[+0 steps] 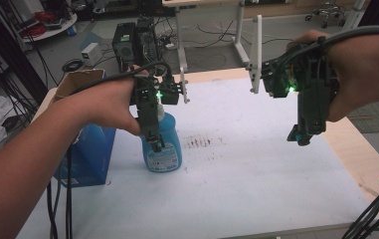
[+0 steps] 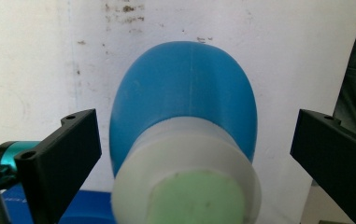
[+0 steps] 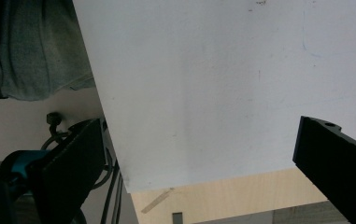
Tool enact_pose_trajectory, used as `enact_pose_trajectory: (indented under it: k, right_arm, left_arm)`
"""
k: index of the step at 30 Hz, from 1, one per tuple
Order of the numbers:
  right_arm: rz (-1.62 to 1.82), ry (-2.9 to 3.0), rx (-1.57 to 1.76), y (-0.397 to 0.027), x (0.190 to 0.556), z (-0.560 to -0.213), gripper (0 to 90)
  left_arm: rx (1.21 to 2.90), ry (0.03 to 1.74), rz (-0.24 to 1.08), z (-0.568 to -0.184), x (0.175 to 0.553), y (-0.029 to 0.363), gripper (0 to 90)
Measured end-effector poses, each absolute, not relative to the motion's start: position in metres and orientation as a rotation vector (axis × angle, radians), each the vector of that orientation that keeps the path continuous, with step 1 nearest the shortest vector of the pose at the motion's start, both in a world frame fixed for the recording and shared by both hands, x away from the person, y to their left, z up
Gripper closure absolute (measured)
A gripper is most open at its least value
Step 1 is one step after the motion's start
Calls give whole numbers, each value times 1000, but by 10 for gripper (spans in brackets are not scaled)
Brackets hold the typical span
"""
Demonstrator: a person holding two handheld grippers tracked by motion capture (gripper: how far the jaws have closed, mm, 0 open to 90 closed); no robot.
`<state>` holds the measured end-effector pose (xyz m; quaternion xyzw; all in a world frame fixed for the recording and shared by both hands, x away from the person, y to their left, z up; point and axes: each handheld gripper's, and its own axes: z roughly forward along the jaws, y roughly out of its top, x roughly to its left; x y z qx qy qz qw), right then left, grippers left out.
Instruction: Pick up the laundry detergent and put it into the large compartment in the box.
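Observation:
A blue plastic bottle [image 1: 169,149] stands upright on the left middle of the white sheet [image 1: 256,169]. My left gripper [image 1: 154,143] hangs just over it, pointing down. In the left gripper view the bottle [image 2: 185,88] and its white cap [image 2: 185,158] with a pale green top sit between the jaws of my left gripper [image 2: 196,123]. Those jaws stand wide, with a gap to the bottle on each side. My right gripper [image 1: 301,137] is held high at the right, open and with nothing in it. Below my right gripper [image 3: 203,126] lie the sheet and the table's wooden edge [image 3: 222,191].
A blue carton [image 1: 90,152] stands left of the bottle, with an open cardboard box [image 1: 77,82] behind it. Dark smudges [image 1: 198,142] mark the sheet beside the bottle. Bare wood [image 1: 363,159] borders the sheet at the right. Computer towers [image 1: 132,42] and cables sit on the floor beyond.

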<state>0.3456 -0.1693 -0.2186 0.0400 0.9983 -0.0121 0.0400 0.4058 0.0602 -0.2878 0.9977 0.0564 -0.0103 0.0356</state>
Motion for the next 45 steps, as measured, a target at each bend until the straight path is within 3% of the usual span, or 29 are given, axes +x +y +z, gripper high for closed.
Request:
enact_pose_trajectory:
  k: [17,19,27,33,45]
  right_arm:
    - [-42,3054,143,-170,343,-216,18]
    - [-40,3055,137,-170,343,-216,18]
    - [-45,3052,135,-169,343,-217,18]
    - [-47,3052,140,-168,343,-217,18]
    - [-48,3051,136,-168,343,-218,18]
  left_arm:
    - [3103,151,31,-295,407,57,48]
    - [3099,157,14,-295,407,58,110]
    - [3102,159,11,-295,406,57,114]
    - [3101,156,9,-294,405,57,192]
    - [3085,152,23,-295,404,58,226]
